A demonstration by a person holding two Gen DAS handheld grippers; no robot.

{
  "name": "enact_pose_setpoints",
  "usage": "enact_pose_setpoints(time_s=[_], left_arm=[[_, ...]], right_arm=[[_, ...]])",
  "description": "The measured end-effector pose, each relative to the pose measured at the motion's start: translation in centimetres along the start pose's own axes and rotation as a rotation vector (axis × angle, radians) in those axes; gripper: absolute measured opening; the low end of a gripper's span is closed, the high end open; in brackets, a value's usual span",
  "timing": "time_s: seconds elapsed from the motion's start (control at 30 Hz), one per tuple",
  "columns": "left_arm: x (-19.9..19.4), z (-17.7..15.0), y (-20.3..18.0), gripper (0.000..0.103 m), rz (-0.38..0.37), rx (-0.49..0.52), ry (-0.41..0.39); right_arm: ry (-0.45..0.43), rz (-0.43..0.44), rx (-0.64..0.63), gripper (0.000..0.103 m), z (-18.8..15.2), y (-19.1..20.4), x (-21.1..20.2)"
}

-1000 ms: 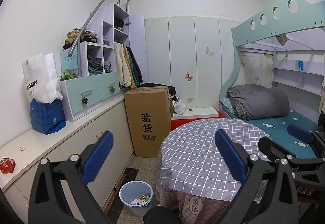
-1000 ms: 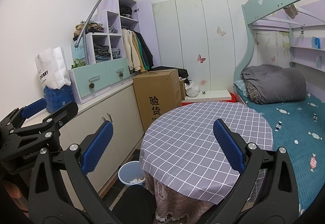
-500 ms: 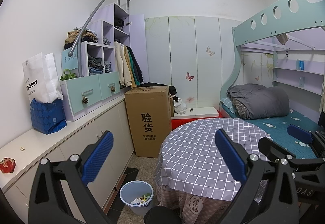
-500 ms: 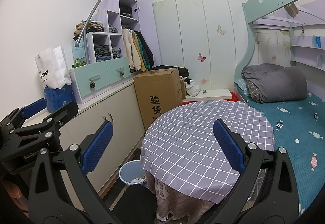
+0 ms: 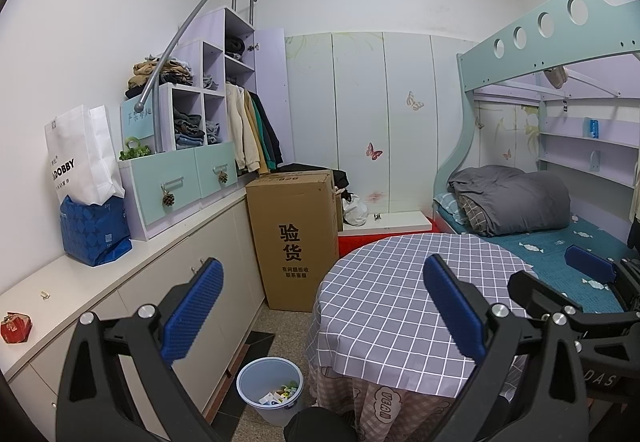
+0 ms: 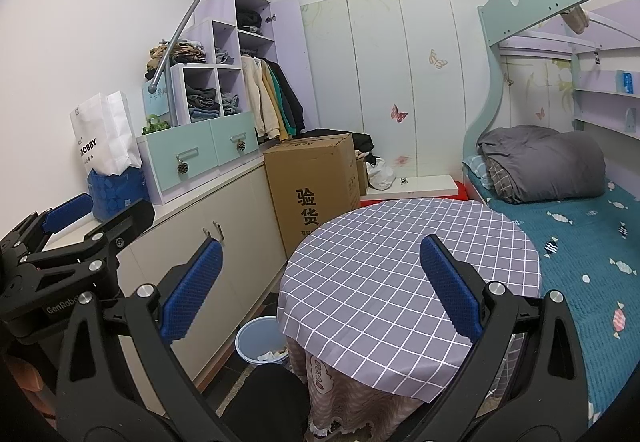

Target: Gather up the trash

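Plainly, both tongs are held high and level over the round checked tabletop [image 5: 400,290], a stance that looks like surveying the room: the left tongs [image 5: 318,304] and right tongs [image 6: 318,284] gape wide with nothing between the blue pads. Left of that tabletop, on the floor against the cabinet, stands the pale blue wastebasket [image 5: 269,390], already holding scraps. Further left, on the cabinet top, lie a red crumpled wrapper [image 5: 15,326] and a small white scrap [image 5: 45,294], probably the trash to gather. Behind the tabletop, a cardboard box [image 5: 294,238] reads "验货"; a white paper bag [image 5: 80,157] reads "DOBBY".
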State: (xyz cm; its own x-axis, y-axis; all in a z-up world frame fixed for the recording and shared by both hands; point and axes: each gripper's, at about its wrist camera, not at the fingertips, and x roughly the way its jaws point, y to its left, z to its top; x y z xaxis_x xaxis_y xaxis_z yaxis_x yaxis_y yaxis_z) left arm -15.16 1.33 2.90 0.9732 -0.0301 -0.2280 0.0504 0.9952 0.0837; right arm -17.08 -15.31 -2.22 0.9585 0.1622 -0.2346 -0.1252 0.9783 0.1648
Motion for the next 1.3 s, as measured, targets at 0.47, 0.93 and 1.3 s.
enact_pose_setpoints(time_s=[0.47, 0.93, 1.3], left_arm=[[-0.03, -0.04, -0.02, 0.098, 0.002, 0.001, 0.001], [0.02, -0.07, 0.01, 0.098, 0.001, 0.001, 0.002], [0.19, -0.78, 0.79, 0.098, 0.001, 0.001, 0.013]], right_arm=[[0.002, 0.000, 0.001, 0.097, 0.01, 0.10, 0.03], [0.005, 0.003, 0.001, 0.097, -0.05, 0.18, 0.09], [0.016, 0.006, 0.002, 0.097, -0.79, 0.52, 0.30]])
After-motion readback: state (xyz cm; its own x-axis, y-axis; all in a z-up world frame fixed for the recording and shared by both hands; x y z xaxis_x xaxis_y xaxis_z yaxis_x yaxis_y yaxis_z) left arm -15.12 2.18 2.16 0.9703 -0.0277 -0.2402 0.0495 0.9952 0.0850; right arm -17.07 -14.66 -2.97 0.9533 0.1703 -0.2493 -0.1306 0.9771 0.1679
